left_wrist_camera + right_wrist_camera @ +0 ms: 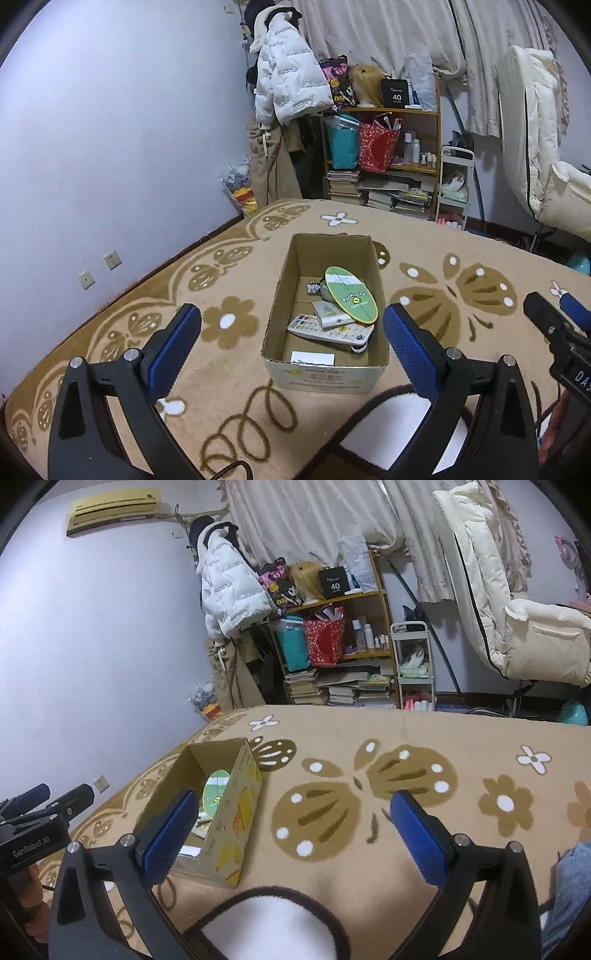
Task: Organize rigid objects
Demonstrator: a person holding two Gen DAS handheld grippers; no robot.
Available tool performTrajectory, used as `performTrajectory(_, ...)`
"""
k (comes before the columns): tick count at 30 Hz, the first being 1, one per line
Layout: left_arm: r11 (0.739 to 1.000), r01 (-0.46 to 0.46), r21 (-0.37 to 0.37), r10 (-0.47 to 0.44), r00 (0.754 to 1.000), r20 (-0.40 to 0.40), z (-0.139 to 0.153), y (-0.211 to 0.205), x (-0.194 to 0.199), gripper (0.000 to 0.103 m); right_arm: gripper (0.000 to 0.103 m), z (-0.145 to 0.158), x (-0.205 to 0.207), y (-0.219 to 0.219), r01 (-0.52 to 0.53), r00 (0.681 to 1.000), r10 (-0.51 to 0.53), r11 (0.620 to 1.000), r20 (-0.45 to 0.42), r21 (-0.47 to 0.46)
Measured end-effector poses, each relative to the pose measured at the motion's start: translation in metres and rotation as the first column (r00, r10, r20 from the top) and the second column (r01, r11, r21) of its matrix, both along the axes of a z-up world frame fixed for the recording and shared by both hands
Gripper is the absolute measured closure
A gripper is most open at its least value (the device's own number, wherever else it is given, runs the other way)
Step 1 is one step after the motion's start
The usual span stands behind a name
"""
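Observation:
An open cardboard box [284,280] stands on the tan patterned blanket [424,236]. Inside lie a green oval Pochacco tin [351,293], a white remote control [330,332], a small grey case [327,312] and a small charm [313,287]. My left gripper [291,317] is open and empty, hovering just in front of the box. In the right wrist view the box [236,812] is at the left with the green tin [216,788] showing inside. My right gripper [291,805] is open and empty, to the right of the box over the blanket [461,738].
A wooden shelf [391,110] with bags, bottles and stacked books stands beyond the bed, next to a hanging white jacket [288,77] and a white cart [456,184]. A white padded chair [517,627] is at the right. The other gripper shows at each frame's edge [561,325].

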State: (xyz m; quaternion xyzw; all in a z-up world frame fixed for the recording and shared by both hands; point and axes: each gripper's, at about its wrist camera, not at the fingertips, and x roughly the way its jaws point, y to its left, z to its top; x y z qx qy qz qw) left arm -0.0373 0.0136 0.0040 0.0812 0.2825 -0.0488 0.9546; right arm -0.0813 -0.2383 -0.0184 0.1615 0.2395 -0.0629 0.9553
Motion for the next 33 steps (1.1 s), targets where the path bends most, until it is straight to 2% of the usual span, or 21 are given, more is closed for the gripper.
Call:
performTrajectory(7,1.0,-0.01,0.003,0.01,1.0,-0.01,-0.003,0.001,0.001,0.005,0.0,0.0,0.001,0.004,-0.001,1.0,0.0,1.0,-0.015,-0.022)
performTrajectory(13,0.999,-0.002,0.035,0.003,1.0,-0.002,-0.004,-0.005,-0.001,0.005,0.0,0.001,0.001,0.001,0.004,1.0,-0.004,1.0,-0.013,-0.018)
performTrajectory(21,1.0,-0.004,0.011,0.004,1.0,-0.003,-0.001,-0.001,-0.001,0.004,0.0,0.002,0.0,-0.002,-0.007,1.0,0.006,0.999,-0.021,-0.04)
performTrajectory(33,1.0,0.004,0.027,-0.004,1.0,-0.012,-0.002,-0.004,-0.001,0.004,0.0,0.007,0.0,-0.007,0.009,1.0,-0.01,0.999,-0.019,-0.039)
